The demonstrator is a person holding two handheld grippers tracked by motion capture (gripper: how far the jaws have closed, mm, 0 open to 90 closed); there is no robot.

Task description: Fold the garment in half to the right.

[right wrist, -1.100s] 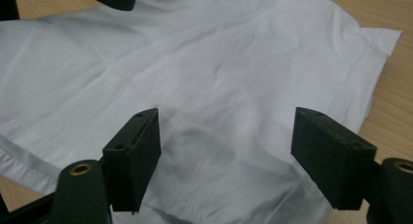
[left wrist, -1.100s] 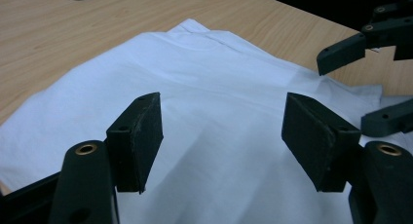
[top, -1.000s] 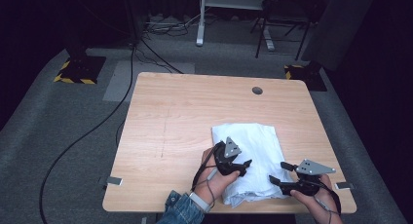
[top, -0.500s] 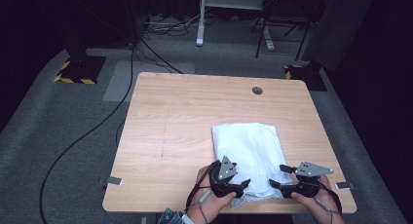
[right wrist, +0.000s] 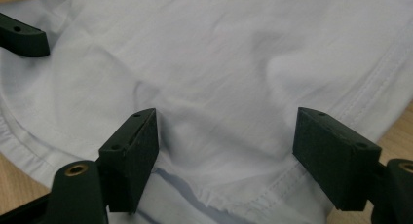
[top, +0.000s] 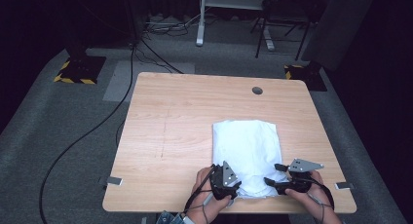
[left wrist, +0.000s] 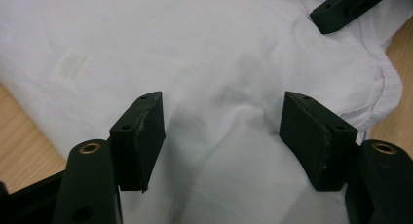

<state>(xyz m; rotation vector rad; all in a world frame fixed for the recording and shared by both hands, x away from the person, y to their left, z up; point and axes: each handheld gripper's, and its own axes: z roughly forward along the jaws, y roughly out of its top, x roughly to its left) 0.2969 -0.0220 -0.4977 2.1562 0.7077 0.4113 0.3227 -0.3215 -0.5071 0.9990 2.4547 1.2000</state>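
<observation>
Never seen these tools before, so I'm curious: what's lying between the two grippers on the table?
The near edge of the white garment, seen in the high view, spans the gap between left gripper and right gripper.

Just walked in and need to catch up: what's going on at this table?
A person is working on a folded white garment that lies on the wooden table, with a hand-held gripper in each hand. Both grippers are at the garment's near edge: the left gripper and the right gripper each have open jaws with white fabric between the pads, not pinched. From here it looks as if the person is about to take hold of that near edge, though nothing is lifted yet.
</observation>
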